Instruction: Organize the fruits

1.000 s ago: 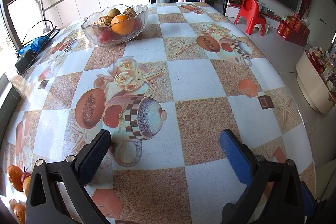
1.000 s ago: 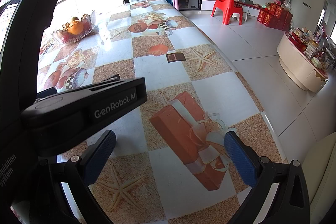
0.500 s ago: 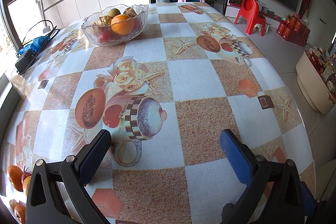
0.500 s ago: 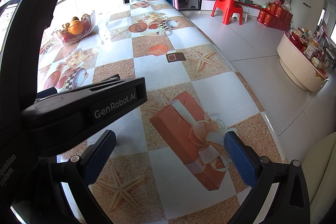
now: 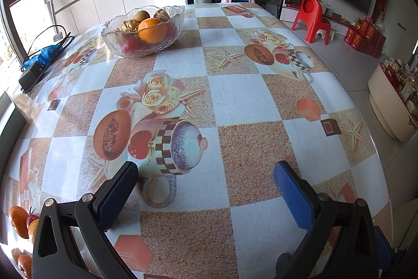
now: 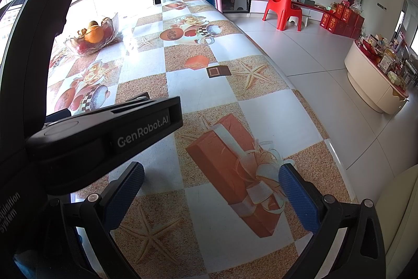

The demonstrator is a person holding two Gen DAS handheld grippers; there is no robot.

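Change: nothing has moved since the earlier frames; both tongs and the bowl sit as before.
Left tongs (image 5: 206, 182): spread wide, holding nothing, above the near part of the surface (image 5: 261, 101).
Right tongs (image 6: 211, 186): also spread wide and empty, over a printed gift-box square close to the surface's right edge; the body of the left device fills the left of this view.
Glass bowl (image 5: 143, 31): stands on the far left part of the surface, well apart from both tongs, holding an orange (image 5: 152, 30), red fruit lower down and brownish fruit behind.
More fruit (image 5: 19, 221): oranges and something red at the near left corner, partly cut off by the frame.
Edges: a black cable and adapter (image 5: 32, 72) lie along the left edge.
Open room: the checkered middle between tongs and bowl is bare.
Beyond the right edge: floor, with a red chair (image 6: 283, 8) farther off.
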